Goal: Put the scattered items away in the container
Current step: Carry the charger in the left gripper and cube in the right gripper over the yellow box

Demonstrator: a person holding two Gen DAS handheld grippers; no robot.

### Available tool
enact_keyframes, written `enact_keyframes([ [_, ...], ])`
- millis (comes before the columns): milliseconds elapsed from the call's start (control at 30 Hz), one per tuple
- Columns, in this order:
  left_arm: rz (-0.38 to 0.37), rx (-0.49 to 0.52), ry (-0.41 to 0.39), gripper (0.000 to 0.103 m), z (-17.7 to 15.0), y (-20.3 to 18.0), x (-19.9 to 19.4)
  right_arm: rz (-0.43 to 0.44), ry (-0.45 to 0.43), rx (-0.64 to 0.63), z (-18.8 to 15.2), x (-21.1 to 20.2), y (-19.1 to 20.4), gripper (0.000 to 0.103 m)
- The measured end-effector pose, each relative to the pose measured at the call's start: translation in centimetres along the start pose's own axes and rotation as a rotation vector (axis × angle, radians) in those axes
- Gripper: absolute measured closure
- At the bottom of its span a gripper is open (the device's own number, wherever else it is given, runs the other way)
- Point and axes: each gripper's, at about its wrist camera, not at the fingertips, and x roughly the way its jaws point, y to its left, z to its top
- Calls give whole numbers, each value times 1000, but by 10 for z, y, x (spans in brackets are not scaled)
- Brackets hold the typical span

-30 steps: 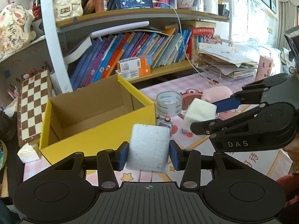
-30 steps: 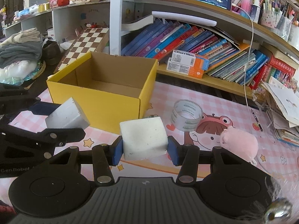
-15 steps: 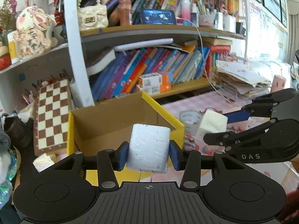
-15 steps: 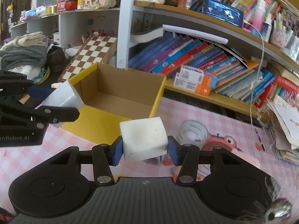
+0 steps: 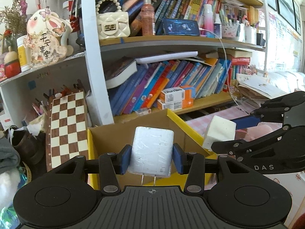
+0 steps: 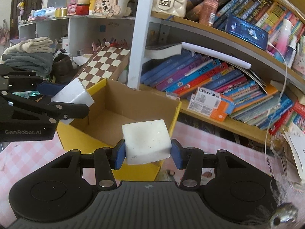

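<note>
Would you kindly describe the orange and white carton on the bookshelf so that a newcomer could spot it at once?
Find the wooden bookshelf behind the yellow cardboard box. On its lower board, before the leaning row of books, lies the orange and white carton. Unlike the upright spines around it, it lies flat and shows a printed white label.

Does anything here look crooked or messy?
Yes. On the lower shelf the books lean steeply instead of standing upright, and the chessboard is propped at a slant beside the yellow box.
</note>
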Motion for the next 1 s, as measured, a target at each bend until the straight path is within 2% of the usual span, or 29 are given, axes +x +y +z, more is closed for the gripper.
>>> enact_keyframes([
  [433, 16, -36, 28, 59, 14, 28, 43, 38, 0, -55, 32, 50, 4, 56],
  [1000, 3, -52, 141, 59, 8, 45, 111, 79, 69, -107, 36, 112, 3, 56],
])
